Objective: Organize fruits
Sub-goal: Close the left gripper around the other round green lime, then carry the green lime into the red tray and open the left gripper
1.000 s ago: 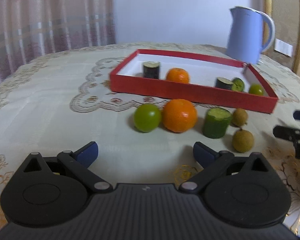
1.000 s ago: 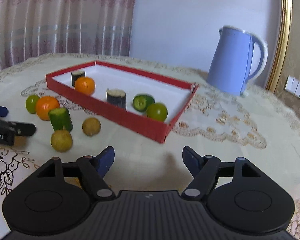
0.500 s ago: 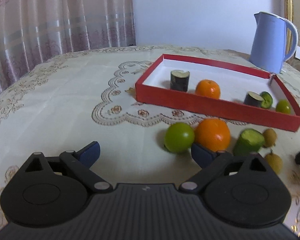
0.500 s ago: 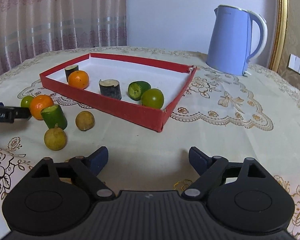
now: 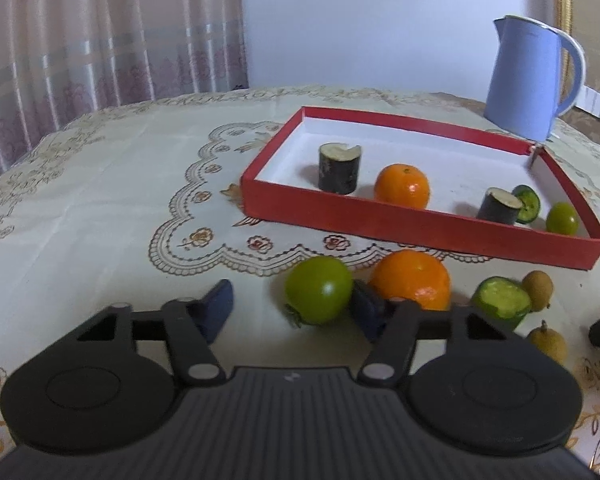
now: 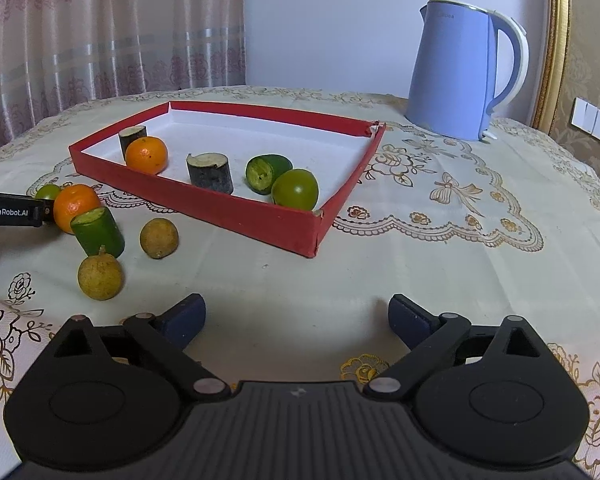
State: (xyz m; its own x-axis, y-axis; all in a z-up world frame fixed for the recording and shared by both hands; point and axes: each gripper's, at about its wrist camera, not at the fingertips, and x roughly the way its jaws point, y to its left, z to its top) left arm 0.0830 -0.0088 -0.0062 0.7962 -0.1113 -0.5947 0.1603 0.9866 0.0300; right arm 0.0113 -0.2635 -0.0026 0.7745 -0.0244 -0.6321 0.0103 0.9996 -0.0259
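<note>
Green fruit (image 5: 318, 290) sits on the tablecloth (image 5: 100, 208) right between the left gripper (image 5: 290, 306) fingers, which are closing in on it. The right-hand pad (image 5: 365, 305) is right against its side, but the left-hand pad (image 5: 216, 308) is clearly off it, so no real grip.

Just past that right-hand pad is an orange (image 5: 410, 284), wedged close against it. Further right come a cut green chunk (image 5: 502, 302) and two small brown fruits (image 5: 538, 290), near each other. Beyond all of these is the red tray (image 5: 380, 222), with another orange, two dark chunks and some green pieces inside.

Right gripper (image 6: 296, 320) has its jaws opening wide over bare cloth, nothing between them. The nearest brown fruit (image 6: 100, 277) lies off to the left of its fingers, the tray ahead, a blue kettle (image 6: 454, 72) well beyond.
</note>
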